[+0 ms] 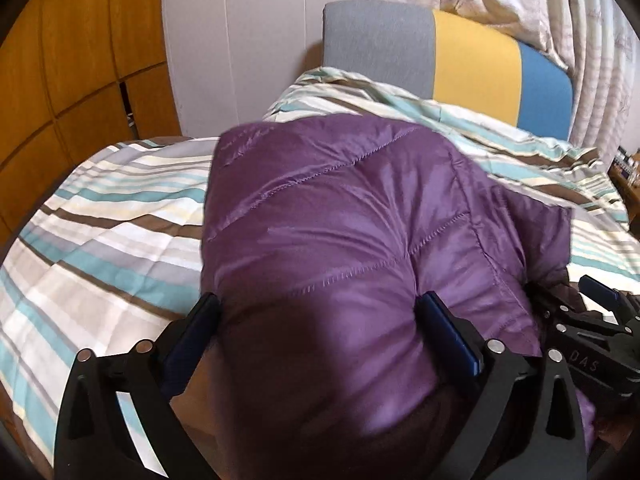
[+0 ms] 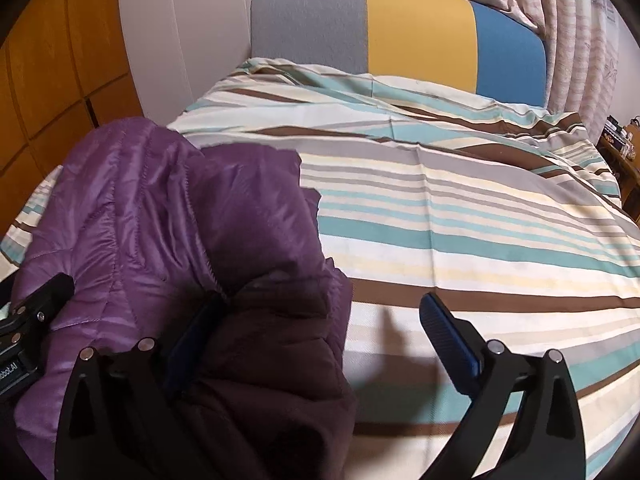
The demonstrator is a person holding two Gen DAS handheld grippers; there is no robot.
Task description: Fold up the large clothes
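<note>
While both tools hang low over the bed, the left gripper (image 1: pixel 318 320) has its jaws spread as wide as they go, straddling the near bulge of the purple quilted down jacket (image 1: pixel 352 216); the padding fills the space between the blue pads (image 1: pixel 448 332), yet the fabric shows no pinch crease, so it looks released rather than held. Beside it, the right gripper (image 2: pixel 320 328) is equally splayed: its left finger rests against the jacket's darker near-right edge (image 2: pixel 272 320), while its right finger hangs over bare bedding. Judging by this, a fold has been laid down and both tools stand open so the puffy bundle can settle under its own weight.

Farther out, the jacket lies as a thick, roughly rectangular bundle toward the near left part of the striped duvet cover (image 2: pixel 460 216), its stitched channels running across the top layer. The flat, wide duvet serves as a folding surface. Beyond, at the far end, stands a headboard (image 1: pixel 472 56) panelled in grey, yellow and blue, with patterned curtains (image 1: pixel 560 12) behind it and wooden cabinet doors (image 1: pixel 80 60) to the left.
</note>
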